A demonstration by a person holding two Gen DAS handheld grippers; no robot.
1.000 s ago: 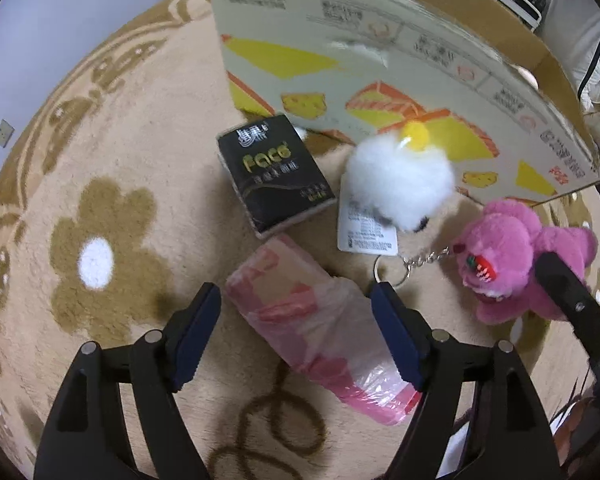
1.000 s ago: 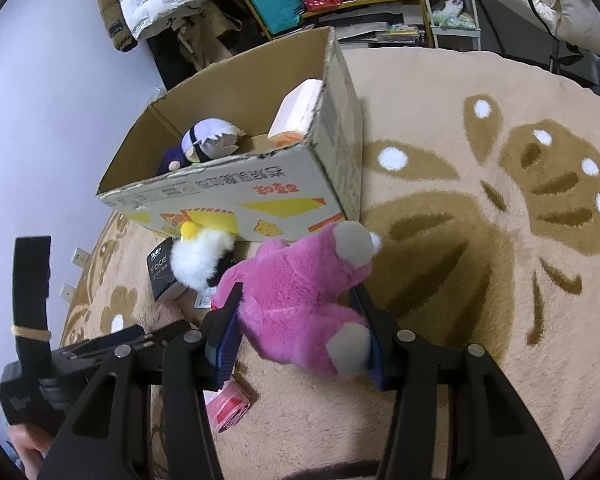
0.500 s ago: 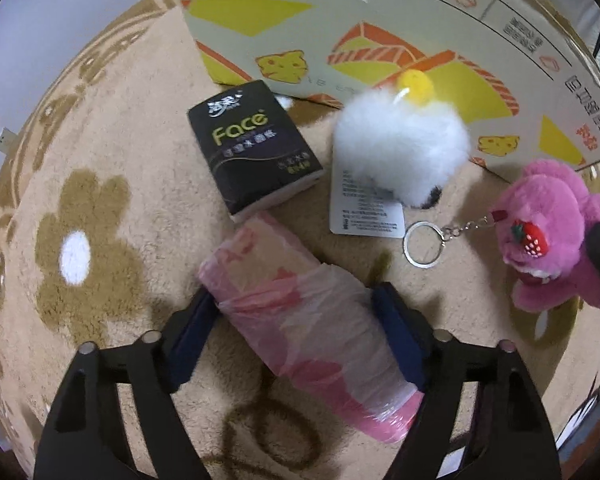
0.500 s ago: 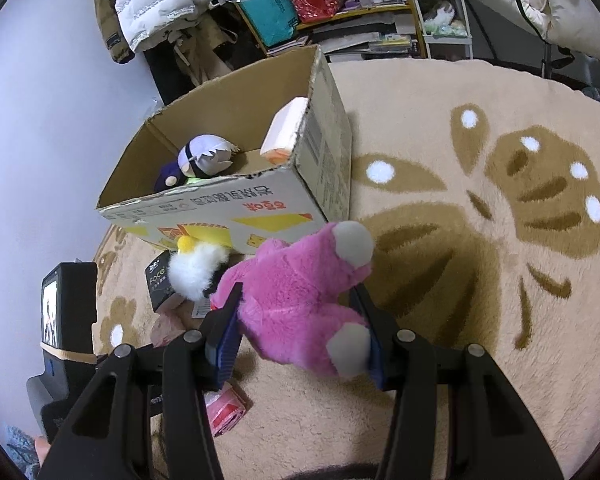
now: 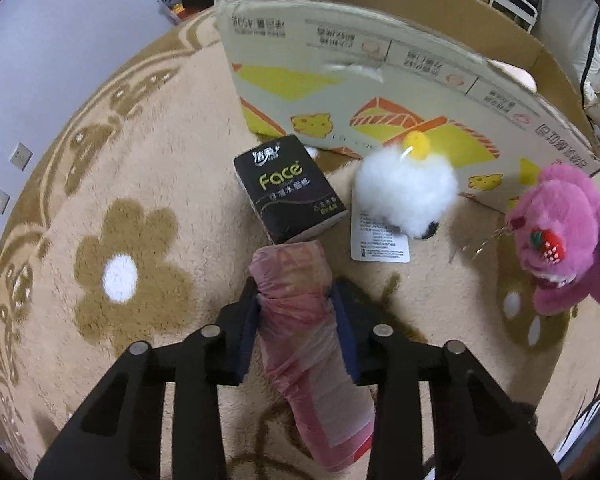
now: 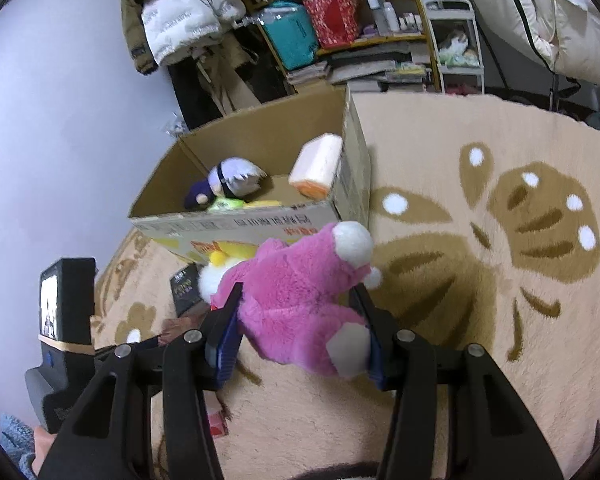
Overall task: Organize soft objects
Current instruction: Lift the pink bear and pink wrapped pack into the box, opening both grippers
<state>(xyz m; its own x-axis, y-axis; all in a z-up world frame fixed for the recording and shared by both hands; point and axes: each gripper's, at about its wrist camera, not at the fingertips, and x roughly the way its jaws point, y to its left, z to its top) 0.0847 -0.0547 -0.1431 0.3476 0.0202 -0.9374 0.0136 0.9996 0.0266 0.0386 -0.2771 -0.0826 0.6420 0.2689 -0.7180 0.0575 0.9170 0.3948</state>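
L fingers (image 5: 296, 336): clenched on the pink tissue pack (image 5: 300, 320), squeezing its middle; pack sits low over the rug (image 5: 140, 184), well short of the cardboard box (image 5: 380, 92).
R fingers (image 6: 300, 332): grasping the pink plush bear (image 6: 300, 300) round the body, held off the rug just in front of the box's near wall.
Risk, pack: wrapper looks slick + crinkly, I'd guess it could slide out of my L fingers on the way up; long end hangs toward me, may tip.
Risk, bear: its keyring chain (image 5: 484, 240) dangles on the box side; could snag the box rim or drag the white fluffy toy (image 5: 408, 192) lying against the box front.
Risk, box wall: it's tall from here; if I go in too low, either load bumps the rim.
Risk, arms: both loaded + near each other in front of the box, could clash.
Box contents: purple-haired doll (image 6: 228, 184) by the far-left corner, something yellow-green under it, white-orange pack (image 6: 316, 168) leaning on the R wall.
Left outside box: black Face tissue pack (image 5: 288, 188) + white fluffy toy, both just in front of it.
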